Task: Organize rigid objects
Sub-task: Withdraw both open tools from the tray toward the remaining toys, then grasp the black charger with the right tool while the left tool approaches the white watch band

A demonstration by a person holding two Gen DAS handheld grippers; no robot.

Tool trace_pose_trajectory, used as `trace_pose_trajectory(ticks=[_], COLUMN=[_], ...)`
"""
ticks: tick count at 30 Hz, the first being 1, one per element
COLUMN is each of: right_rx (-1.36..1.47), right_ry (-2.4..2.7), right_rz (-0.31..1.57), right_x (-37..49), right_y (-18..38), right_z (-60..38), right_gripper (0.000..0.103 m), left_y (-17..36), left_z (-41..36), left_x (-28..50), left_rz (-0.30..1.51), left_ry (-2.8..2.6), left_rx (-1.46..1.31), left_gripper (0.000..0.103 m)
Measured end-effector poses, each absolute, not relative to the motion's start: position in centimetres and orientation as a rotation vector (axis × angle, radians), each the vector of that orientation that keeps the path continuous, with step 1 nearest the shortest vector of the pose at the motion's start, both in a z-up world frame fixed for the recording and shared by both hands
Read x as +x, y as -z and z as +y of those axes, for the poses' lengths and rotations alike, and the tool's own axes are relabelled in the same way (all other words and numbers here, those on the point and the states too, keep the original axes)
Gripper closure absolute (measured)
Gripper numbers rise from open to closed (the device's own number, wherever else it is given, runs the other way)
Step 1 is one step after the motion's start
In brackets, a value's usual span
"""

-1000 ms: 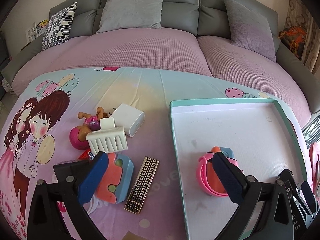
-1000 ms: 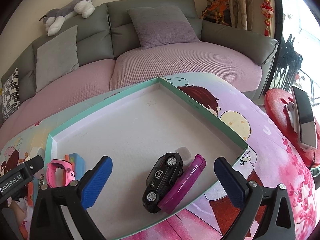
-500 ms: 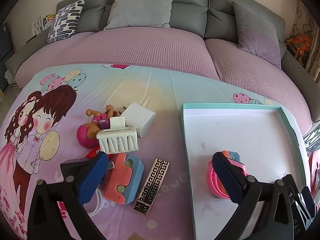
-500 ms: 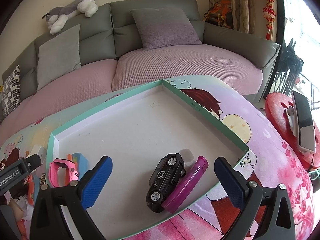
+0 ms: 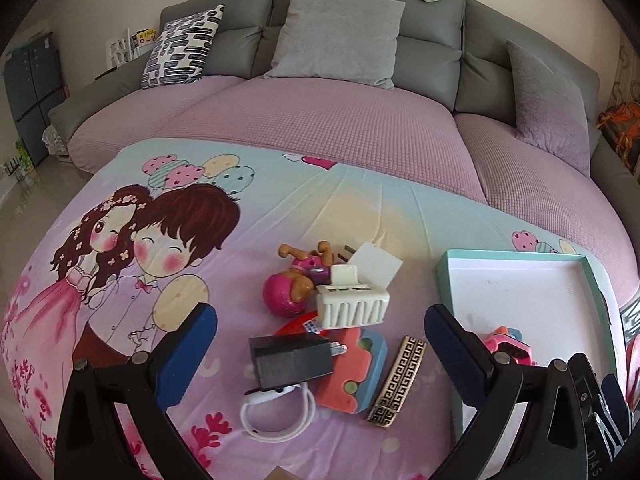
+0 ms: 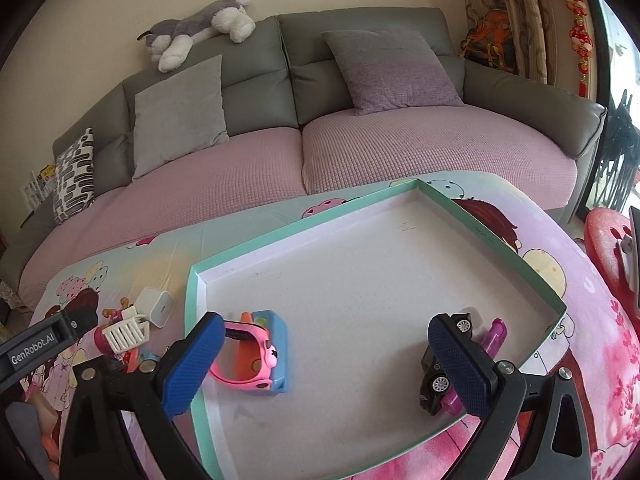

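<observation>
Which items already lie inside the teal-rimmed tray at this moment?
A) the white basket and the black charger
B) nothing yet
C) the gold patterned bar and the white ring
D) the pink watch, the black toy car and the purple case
D: the right wrist view shows the pink watch, the black toy car and the purple case on the white floor of the tray, while the other items sit on the cloth outside it.

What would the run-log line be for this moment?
left gripper: open, above pile | right gripper: open, over tray | in tray: pink watch, toy car | black charger: outside tray
</observation>
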State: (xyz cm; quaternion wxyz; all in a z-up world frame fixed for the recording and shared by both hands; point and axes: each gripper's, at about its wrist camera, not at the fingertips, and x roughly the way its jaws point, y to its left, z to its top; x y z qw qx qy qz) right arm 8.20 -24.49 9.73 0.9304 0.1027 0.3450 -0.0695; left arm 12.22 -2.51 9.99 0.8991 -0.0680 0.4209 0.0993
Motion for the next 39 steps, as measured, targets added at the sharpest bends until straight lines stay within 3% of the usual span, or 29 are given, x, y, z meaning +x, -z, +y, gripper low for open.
trace_pose_trajectory(ticks=[17, 39], right_rx=[0.142, 0.068], right_ry=[-0.075, -0.291], right_rz=[0.755, 0.784], right_x=[9.3, 9.8], right_y=[-8.0, -5.6], right_z=[-14.7, -6.8], right_gripper=[0.000, 0.000], left_y=[-8.8, -4.0], left_z=[9.9, 13.4], left_x=[7.8, 7.8], left_rz=[0.894, 1.016], left_ry=[-0.446, -0.458], left_rx=[-0.275, -0.358], left_gripper=[0.000, 0.000])
